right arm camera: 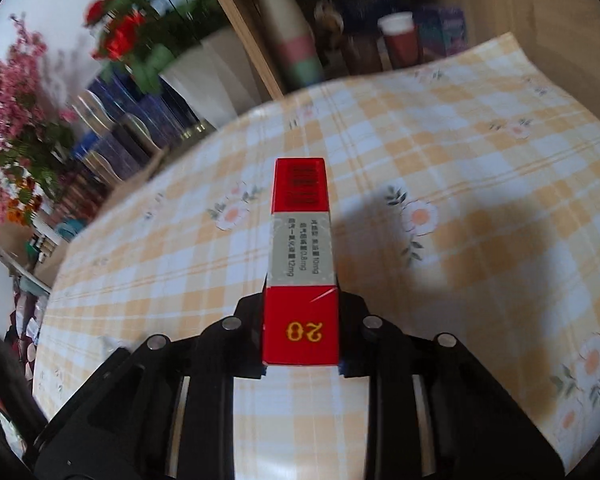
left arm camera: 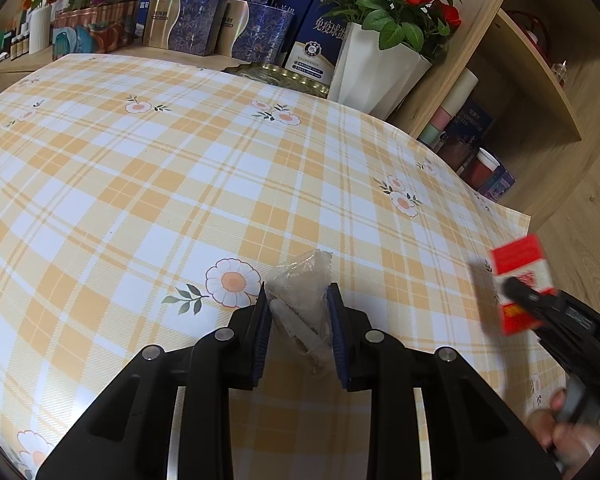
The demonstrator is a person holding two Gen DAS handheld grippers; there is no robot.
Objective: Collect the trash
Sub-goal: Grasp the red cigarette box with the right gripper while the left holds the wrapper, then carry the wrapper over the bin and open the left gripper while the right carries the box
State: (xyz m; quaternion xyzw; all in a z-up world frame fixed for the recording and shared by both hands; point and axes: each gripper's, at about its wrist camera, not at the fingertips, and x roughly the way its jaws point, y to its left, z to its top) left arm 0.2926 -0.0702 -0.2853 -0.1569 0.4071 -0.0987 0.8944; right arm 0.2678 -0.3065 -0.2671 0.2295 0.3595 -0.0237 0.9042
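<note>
My left gripper (left arm camera: 298, 300) is closed around a crumpled clear plastic wrapper (left arm camera: 302, 292), which sits between its blue pads just above the checked tablecloth (left arm camera: 180, 184). My right gripper (right arm camera: 302, 304) is shut on a red and white cigarette pack (right arm camera: 302, 256) and holds it above the table. The same pack (left arm camera: 520, 284) shows at the right edge of the left wrist view, gripped by the right gripper (left arm camera: 518, 286) and blurred by motion.
A white pot of red roses (left arm camera: 374, 80), blue and silver boxes (left arm camera: 228, 28) and a wooden shelf with cups (left arm camera: 488, 132) line the table's far and right sides. The tablecloth's edge (left arm camera: 512, 216) lies at the right.
</note>
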